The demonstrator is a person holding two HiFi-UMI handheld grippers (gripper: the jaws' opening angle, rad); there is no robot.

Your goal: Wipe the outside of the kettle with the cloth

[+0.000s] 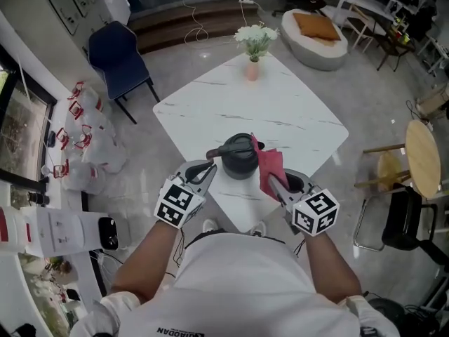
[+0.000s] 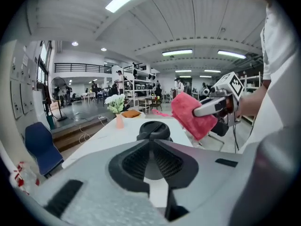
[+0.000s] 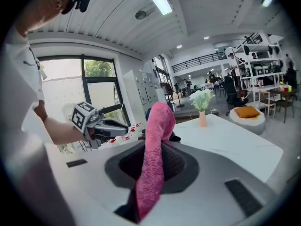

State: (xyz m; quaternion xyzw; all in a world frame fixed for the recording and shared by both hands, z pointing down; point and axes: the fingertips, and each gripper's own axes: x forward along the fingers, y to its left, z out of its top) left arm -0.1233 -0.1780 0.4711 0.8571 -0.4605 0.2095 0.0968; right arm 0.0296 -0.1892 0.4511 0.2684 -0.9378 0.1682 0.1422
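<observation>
at the far left a dark blue chair (image 1: pixel 119 58) stands on the grey floor, with white bags marked in red (image 1: pixel 83 140) heaped just in front of it. the white marble table (image 1: pixel 280 104) sits cornerwise in the middle of the head view, a pink vase of white flowers (image 1: pixel 252 67) near its far corner. the left gripper (image 1: pixel 208 168) comes in over the near left edge of the table and points at the kettle (image 1: pixel 240 159) from the left. in the left gripper view its black pads (image 2: pixel 137 162) stand with only a narrow gap between them, and nothing is in that gap; the kettle's lid shows just beyond the tips. the kettle is dark, upright, lid on, standing on the table close to the near corner, its handle reaching left toward the left gripper's tips. just beside its right side hangs the pink cloth (image 1: pixel 271 167); whether cloth and kettle touch i cannot tell, though the left gripper view shows the cloth lifted above and to the right of the lid. the right gripper (image 1: pixel 275 182) holds that cloth: in the right gripper view its pads (image 3: pixel 176 162) are closed on the fabric, which runs up between them and folds over past the tips. further right, off the table, stand a white round seat with an orange cushion (image 1: pixel 319 37) and a small round wooden table (image 1: pixel 423 156).
</observation>
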